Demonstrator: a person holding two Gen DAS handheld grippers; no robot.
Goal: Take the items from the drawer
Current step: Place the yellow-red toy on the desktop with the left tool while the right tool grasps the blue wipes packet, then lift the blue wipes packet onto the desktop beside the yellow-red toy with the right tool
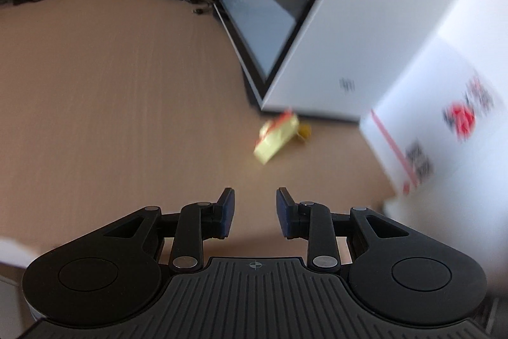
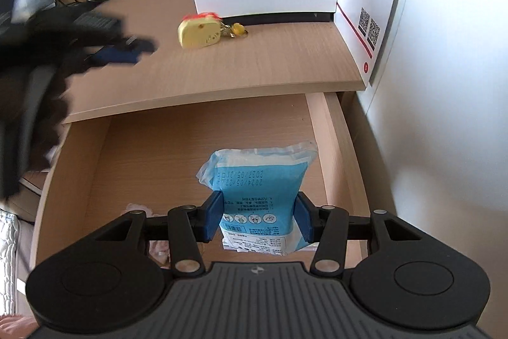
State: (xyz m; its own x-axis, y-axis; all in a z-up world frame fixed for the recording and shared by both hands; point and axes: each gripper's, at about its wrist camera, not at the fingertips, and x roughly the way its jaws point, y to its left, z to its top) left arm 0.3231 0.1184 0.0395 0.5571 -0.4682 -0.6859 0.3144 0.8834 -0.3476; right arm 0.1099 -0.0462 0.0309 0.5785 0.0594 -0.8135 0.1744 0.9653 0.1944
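The right gripper (image 2: 257, 220) pinches a blue packet (image 2: 254, 180) between its pads, with the open drawer (image 2: 333, 129) below and ahead of it. The packet is soft plastic (it bulges past the pads), so it may slip free and drop back into the drawer. The left gripper (image 1: 255, 212) is spread and empty over the desk (image 1: 111, 100), a yellow charm (image 1: 276, 137) lying ahead of its tips; a careless swing could knock that aside.
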